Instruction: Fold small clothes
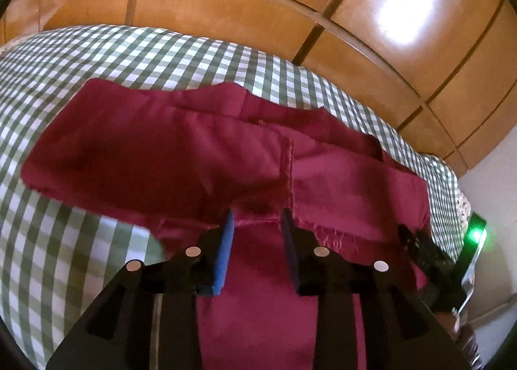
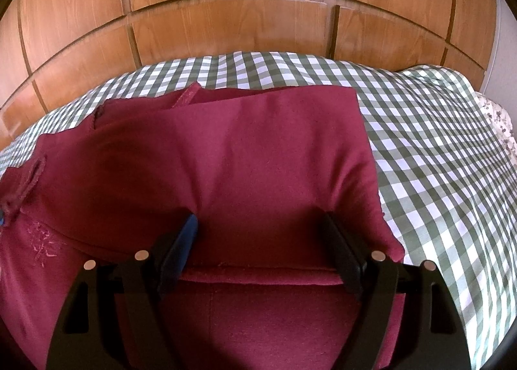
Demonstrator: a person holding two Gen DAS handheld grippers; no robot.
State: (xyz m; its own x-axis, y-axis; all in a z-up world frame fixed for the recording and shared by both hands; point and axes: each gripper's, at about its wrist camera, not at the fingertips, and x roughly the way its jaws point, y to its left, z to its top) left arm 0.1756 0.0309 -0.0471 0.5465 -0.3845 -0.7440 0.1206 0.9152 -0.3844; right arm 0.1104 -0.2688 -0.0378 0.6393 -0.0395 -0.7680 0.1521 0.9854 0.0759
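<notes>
The maroon garment (image 2: 258,156) lies part-folded on the checked bed cover (image 2: 436,150), more folds seemingly left, with the left hand-held gripper (image 1: 257,221) and right hand-held gripper (image 2: 258,224) both parted over it, gripping nothing.

Bright glare on wardrobe (image 1: 404,4), fisheye bending

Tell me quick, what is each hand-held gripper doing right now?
Left hand-held gripper: open, pads not pressing the red garment beneath.
Right hand-held gripper: open wide, holding nothing, over a folded part of the garment.
</notes>
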